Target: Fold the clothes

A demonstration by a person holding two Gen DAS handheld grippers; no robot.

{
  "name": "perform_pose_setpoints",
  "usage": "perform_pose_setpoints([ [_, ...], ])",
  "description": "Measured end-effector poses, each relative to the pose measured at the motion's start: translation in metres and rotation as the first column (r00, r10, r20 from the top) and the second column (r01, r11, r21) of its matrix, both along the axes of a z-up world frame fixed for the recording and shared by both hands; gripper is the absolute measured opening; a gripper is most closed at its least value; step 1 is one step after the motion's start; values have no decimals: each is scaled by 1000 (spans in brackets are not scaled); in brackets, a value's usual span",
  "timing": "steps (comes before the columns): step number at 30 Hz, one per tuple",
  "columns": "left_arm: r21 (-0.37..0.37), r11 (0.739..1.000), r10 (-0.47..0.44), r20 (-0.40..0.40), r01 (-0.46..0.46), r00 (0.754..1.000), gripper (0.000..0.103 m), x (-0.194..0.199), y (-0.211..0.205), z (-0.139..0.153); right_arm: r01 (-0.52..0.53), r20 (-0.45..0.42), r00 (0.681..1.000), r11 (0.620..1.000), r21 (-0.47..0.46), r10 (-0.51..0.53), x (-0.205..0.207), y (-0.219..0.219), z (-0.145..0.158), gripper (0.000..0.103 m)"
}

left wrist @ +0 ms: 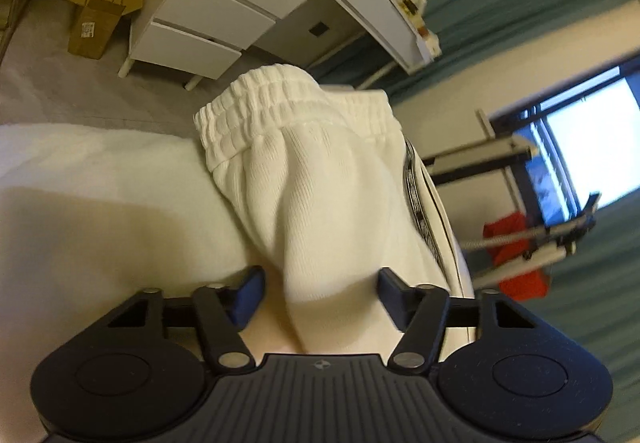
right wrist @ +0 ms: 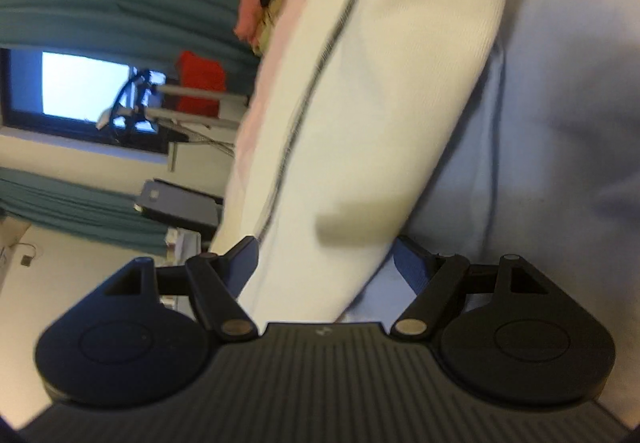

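A white knit garment point(left wrist: 320, 179) with a ribbed elastic waistband point(left wrist: 276, 103) bunches up in front of my left gripper point(left wrist: 320, 291). Its blue-padded fingers point(left wrist: 250, 293) stand apart on either side of a fold of the cloth. In the right wrist view the same white garment point(right wrist: 360, 103), with a dark zipper line point(right wrist: 316, 83), hangs lifted and runs down between the fingers point(right wrist: 244, 263) of my right gripper point(right wrist: 328, 263). Whether either gripper pinches the cloth is hidden by the fabric.
A white drawer unit point(left wrist: 208, 15) and flattened cardboard boxes point(left wrist: 100, 3) stand on the grey floor. Teal curtains point(left wrist: 520, 11), a window point(left wrist: 592, 147) and a red item point(left wrist: 516, 255) are to the right. A pale blue-grey surface point(right wrist: 560, 103) lies behind the garment.
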State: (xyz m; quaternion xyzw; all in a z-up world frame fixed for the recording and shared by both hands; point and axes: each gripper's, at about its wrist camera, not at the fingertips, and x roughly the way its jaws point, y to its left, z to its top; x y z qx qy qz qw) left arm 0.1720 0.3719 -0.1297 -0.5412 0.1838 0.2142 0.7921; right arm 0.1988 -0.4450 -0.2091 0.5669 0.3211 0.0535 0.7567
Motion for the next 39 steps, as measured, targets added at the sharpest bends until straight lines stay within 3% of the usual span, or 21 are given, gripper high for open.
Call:
perform_pose_setpoints([
  [3, -47, 998, 52, 6, -51, 999, 44, 11, 7, -8, 55, 27, 998, 997, -46, -54, 15, 1, -9, 75],
  [6, -73, 993, 96, 7, -95, 995, 38, 20, 12, -13, 179, 72, 982, 984, -18, -177, 27, -15, -15, 75],
  [11, -124, 985, 129, 33, -124, 991, 22, 25, 23, -14, 376, 109, 917, 923, 81, -384, 48, -43, -29, 74],
  [13, -141, 981, 139, 46, -131, 989, 17, 24, 26, -15, 405, 122, 907, 914, 14, -403, 59, -47, -26, 64],
  [15, -127, 983, 140, 65, -131, 988, 16, 23, 26, -15, 383, 115, 921, 920, -85, -373, 68, -47, -23, 30],
  [18, -103, 987, 131, 93, -121, 987, 16, 21, 26, -20, 381, 110, 922, 921, -82, -372, 63, -53, -31, 16],
  [22, -154, 979, 157, 135, -135, 978, 14, 6, 28, -25, 355, 163, 929, 923, -145, -332, 59, -50, -12, 13],
  [27, -103, 991, 104, 201, -84, 974, 12, -11, 28, 1, 350, 211, 926, 923, -162, -314, 44, -50, 8, 12],
  [33, 1, 994, 110, 178, -112, 978, 12, -55, 6, 34, 347, 175, 931, 927, -143, -322, 15, -52, 20, 12],
  [39, 15, 997, 78, 167, -82, 983, 12, -91, 2, 53, 379, 137, 920, 923, -69, -368, -35, -71, 22, 12],
])
